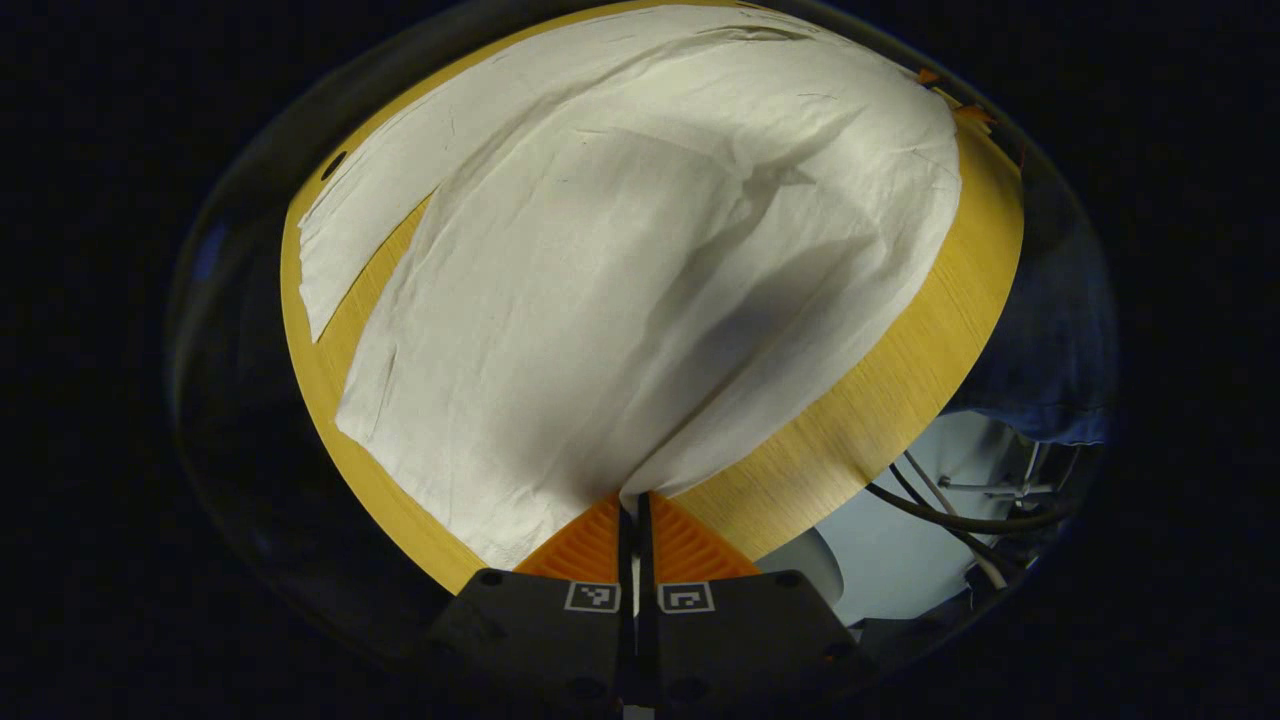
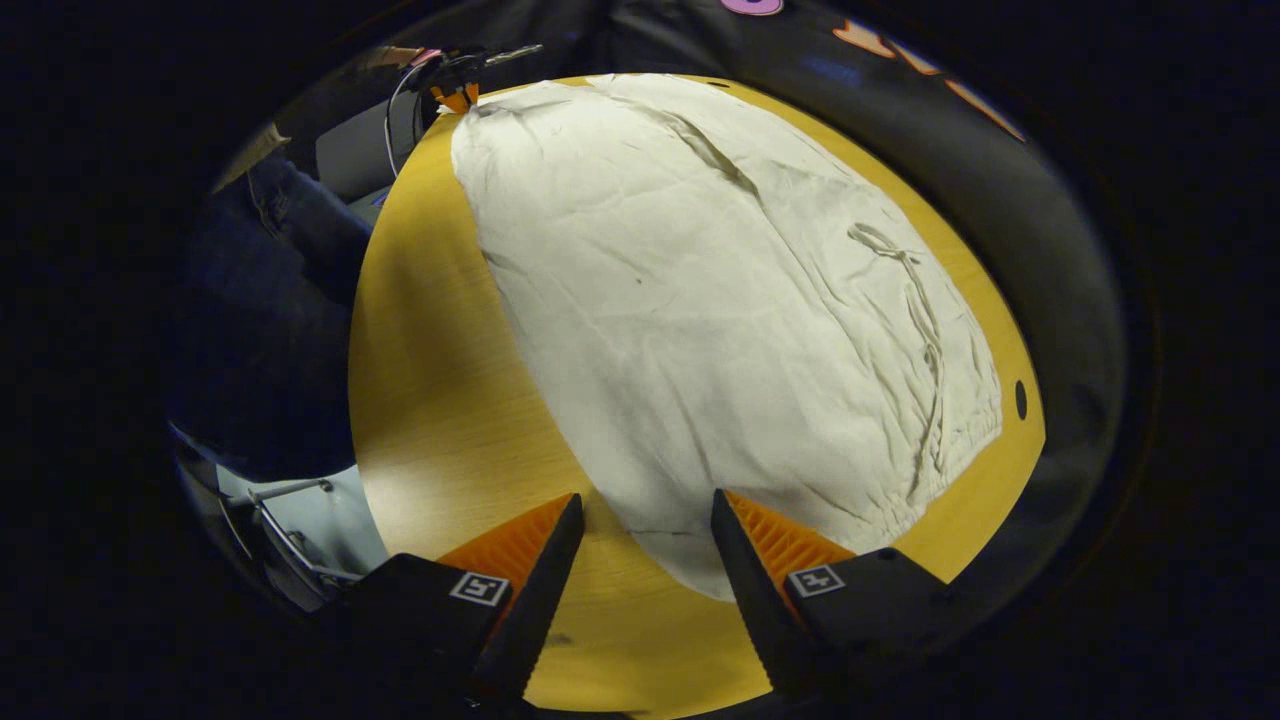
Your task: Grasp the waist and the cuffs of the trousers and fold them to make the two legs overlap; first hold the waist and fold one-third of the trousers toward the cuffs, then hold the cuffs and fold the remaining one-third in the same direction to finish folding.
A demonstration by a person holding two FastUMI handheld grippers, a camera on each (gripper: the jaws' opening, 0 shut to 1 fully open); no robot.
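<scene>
Cream-white trousers (image 2: 700, 300) lie lengthwise on the round wooden table (image 2: 440, 420). The gathered waist with its drawstring (image 2: 915, 300) is the near end in the right gripper view. My right gripper (image 2: 646, 525) stands open over the near waist corner, the cloth's edge lying between its fingers. At the far end my left gripper (image 2: 455, 95) pinches the cuff. In the left gripper view my left gripper (image 1: 632, 505) is shut on a cuff corner of the trousers (image 1: 640, 280), the cloth rising in a fold toward it. A second leg (image 1: 345, 240) lies flat at the far left.
A person in dark blue clothing (image 2: 270, 300) stands at the table's edge, also (image 1: 1050, 340). Cables (image 1: 960, 510) and a pale stand sit below the rim. A small dark hole (image 2: 1020, 400) marks the tabletop near the waist.
</scene>
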